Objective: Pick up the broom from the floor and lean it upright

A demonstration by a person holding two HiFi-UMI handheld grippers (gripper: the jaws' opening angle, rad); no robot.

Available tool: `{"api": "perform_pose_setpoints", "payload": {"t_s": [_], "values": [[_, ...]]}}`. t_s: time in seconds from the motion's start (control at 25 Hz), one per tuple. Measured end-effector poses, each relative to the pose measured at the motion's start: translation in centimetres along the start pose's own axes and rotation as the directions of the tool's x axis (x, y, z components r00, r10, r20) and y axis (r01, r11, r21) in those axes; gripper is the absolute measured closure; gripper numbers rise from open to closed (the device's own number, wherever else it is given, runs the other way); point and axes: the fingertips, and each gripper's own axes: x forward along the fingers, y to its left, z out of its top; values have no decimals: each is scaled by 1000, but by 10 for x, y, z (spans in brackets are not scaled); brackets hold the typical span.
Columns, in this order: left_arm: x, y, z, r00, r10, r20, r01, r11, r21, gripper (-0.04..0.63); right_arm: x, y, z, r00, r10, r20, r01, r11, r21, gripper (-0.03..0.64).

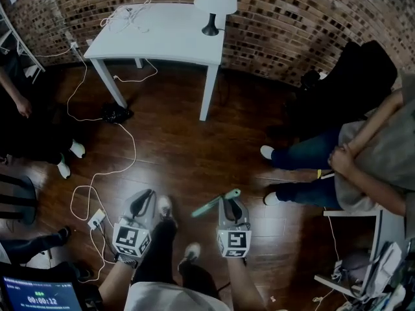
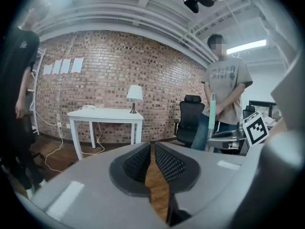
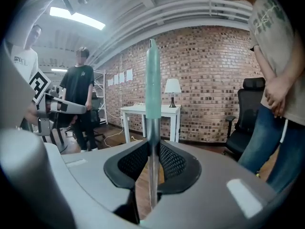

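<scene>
The broom [image 3: 152, 80] is grasped by the right hand-held gripper [image 3: 152, 147]. Its jaws are clenched on the metal shaft, just under the green grip. In the right gripper view the shaft is seen to pass straight up between the pads, so the long axis stands nearly upright and crosswise to the line of the jaws, with the green end on top. In the head view only this green end [image 1: 216, 203] is visible, slanting a little to the left from the right hand-held gripper [image 1: 229, 204]. The brush end is shown in no view.

The left hand-held gripper [image 2: 152, 149] is closed and nothing is held in it. It is kept beside the right one [image 1: 144, 203], apart from the broom, which is seen at its right [image 2: 212, 111]. The broom is therefore carried by the right hand alone.

Both are held in front of the body, side by side, pointed forward and slightly down. The wall [image 1: 292, 18] and the worktop [image 1: 162, 34] are well apart across the floor [image 1: 181, 148], so a support for leaning is probably not yet reached.
</scene>
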Motion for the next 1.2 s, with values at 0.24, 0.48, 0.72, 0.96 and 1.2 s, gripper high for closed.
{"api": "perform_pose_setpoints", "payload": {"t_s": [0.24,0.48,0.72,0.96,1.2], "values": [[102,45,25,997,-70,21,69,997,31,568,93,-33,10,999,-40,-11,39,999,-17,531],[190,100,53,996,-92,18,91,995,47,568,184,-69,37,996,-90,-20,89,995,-34,531],[263,142,74,999,-31,27,31,1000,-4,572,259,-100,73,995,-99,-1,99,994,-47,531],[306,161,75,999,50,13,-50,998,-28,572,315,-123,79,997,-79,-4,79,997,-9,531],[341,165,61,997,82,-6,-82,996,-30,572,377,-133,51,998,-42,-45,42,999,1,530]]}}
